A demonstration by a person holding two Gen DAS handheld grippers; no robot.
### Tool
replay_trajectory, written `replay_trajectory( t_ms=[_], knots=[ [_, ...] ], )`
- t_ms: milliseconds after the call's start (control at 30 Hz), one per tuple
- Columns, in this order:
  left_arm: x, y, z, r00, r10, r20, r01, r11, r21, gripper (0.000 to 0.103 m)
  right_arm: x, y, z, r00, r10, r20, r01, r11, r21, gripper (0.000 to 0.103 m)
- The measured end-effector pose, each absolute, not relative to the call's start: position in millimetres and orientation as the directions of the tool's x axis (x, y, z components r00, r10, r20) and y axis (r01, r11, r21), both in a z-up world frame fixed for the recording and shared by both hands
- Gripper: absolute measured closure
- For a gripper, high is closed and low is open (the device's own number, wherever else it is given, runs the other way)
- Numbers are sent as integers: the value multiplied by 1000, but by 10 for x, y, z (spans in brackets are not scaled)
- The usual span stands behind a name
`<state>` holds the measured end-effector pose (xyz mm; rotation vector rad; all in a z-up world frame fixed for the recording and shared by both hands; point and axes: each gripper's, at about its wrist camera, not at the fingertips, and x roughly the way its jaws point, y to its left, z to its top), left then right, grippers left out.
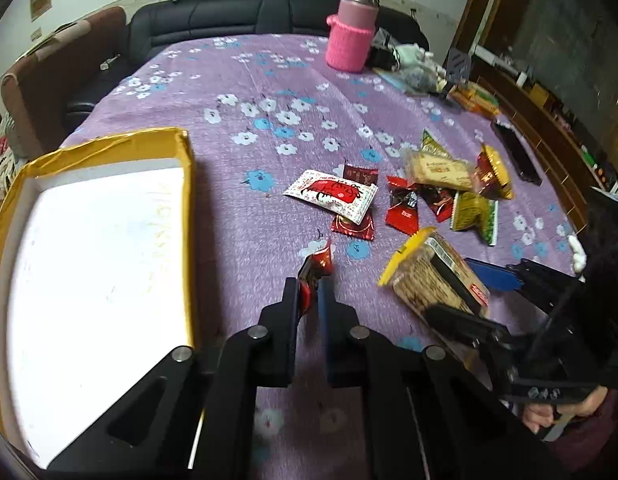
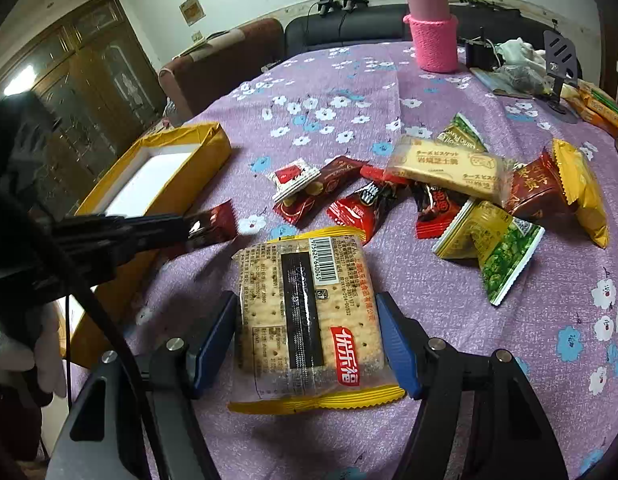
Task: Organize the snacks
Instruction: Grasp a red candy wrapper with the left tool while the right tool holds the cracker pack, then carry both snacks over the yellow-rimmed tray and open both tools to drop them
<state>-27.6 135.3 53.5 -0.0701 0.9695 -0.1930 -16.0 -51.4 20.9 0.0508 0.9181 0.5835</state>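
Purple floral table [image 1: 269, 80]: left hand-held gripper [image 1: 313, 280] pinches a red candy wrapper [image 1: 317, 266] by its edge, might slip; right hand-held gripper [image 2: 307, 312] brackets the cracker pack [image 2: 307, 312], could crush it.

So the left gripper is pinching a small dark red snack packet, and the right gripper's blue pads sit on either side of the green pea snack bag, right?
Not quite. In the right wrist view the right gripper straddles the clear yellow-edged cracker pack, not the green pea snack bag. The left gripper does pinch the small dark red snack packet.

Dim indoor light; box interior [image 1: 101, 264] blown out; fisheye edges warped, slightly blurred.
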Motion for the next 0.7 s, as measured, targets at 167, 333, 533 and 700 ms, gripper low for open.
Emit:
replay_trajectory(
  t_ms=[167,333,533,700],
  knots=[
    [-386,1361,529,544,-215,-811,146,976,-161,94,-159,-518,214,468,507,-724,-448,842,301,34],
    [-375,1225,396,512,-193,-837,166,978,-123,48,-170,-515,203,472,506,-722,-445,844,300,34],
    [-344,850,154,493,-79,-866,246,968,52,56,-176,-570,216,478,516,-711,-436,842,318,34],
    [-385,875,215,525,-101,-845,235,972,30,76,-178,-574,218,478,523,-706,-437,839,325,34]
  ],
)
